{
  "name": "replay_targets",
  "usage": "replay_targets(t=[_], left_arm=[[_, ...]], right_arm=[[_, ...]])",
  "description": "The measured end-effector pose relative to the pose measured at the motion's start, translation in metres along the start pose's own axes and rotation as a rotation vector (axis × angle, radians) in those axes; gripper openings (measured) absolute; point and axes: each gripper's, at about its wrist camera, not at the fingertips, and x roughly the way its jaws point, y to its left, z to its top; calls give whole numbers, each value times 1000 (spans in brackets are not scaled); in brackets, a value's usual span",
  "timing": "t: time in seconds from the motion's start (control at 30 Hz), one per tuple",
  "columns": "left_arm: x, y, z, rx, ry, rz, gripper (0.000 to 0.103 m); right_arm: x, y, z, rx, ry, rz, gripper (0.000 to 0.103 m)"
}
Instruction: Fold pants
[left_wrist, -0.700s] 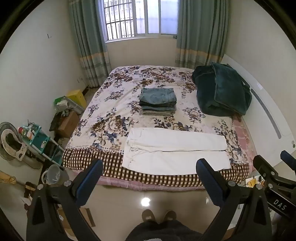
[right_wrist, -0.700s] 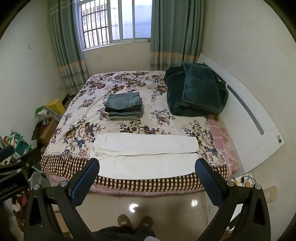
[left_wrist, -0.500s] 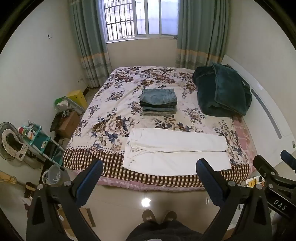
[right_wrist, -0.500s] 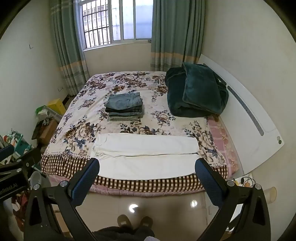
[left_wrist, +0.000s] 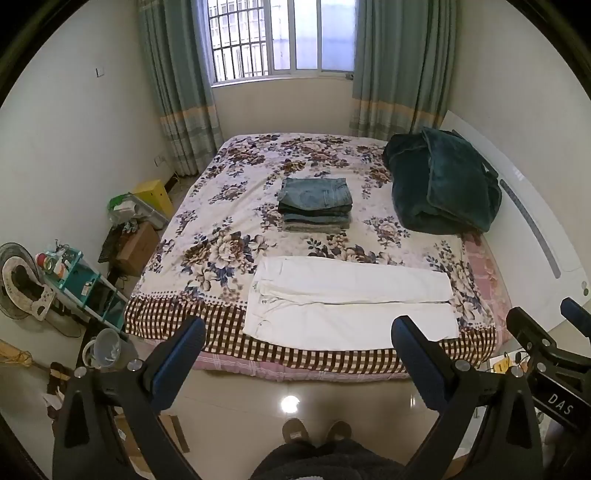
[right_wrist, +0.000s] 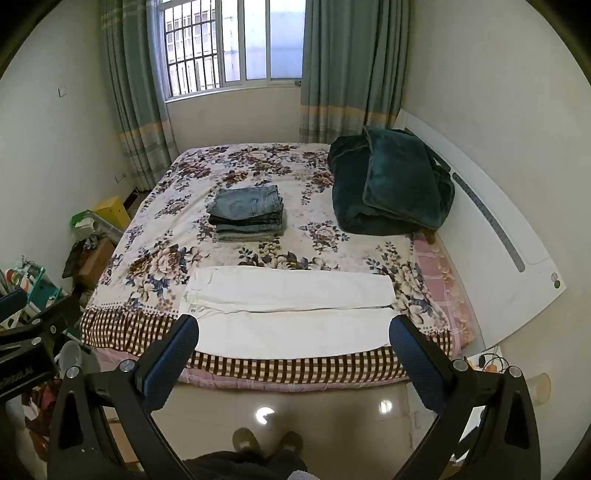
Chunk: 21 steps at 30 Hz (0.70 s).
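Bed (left_wrist: 229, 199), centre of frame in both views: flowered cover, brown-and-white checked border along the near edge, pink sheet showing below and at the right side. White headboard (left_wrist: 532, 236) along the right wall.

White pants (left_wrist: 351, 302), lower centre of the left view, lower centre of the right view (right_wrist: 291, 314): laid flat across the near edge of the bed, waist to the left, two legs side by side running right, unfolded.

Stack of folded jeans (left_wrist: 316, 205), middle of the bed, just beyond the pants, apart from them.

Dark green blanket (left_wrist: 441, 188), upper right of the bed, bundled against the headboard.

Window (left_wrist: 280, 37) with bars, top centre; green curtains (left_wrist: 177, 85) on both sides.

Glossy tiled floor (left_wrist: 236, 398), bottom of frame, with light reflections; two shoes (left_wrist: 316, 432) of a person at bottom centre.

Left edge of the left view: yellow box (left_wrist: 153, 194), cardboard box (left_wrist: 138, 247), teal shelf rack (left_wrist: 83, 282) holding small bottles and clutter, fan (left_wrist: 18, 280), grey bucket (left_wrist: 109, 349) with contents too small to tell.

Left gripper (left_wrist: 297, 339): blue-padded jaws spread wide, nothing between them, held above the floor short of the bed.

Right gripper (right_wrist: 293, 339): jaws likewise spread wide, empty, short of the bed.
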Motion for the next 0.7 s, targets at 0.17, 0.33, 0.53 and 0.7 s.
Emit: replay_targets(t=[0.17, 0.33, 0.53, 0.7], left_arm=[[0, -2, 1, -2, 3, -2, 103], [-3, -6, -3, -6, -1, -6, 103], [-3, -9, -4, -8, -6, -8, 103], [-3, -9, -3, -7, -3, -9, 103]], right_arm=[[-4, -4, 5, 0, -6, 1, 103], [-7, -3, 4, -1, -9, -2, 103], [-9, -6, 6, -2, -13, 0, 103], [-17, -10, 16, -7, -17, -4, 103]])
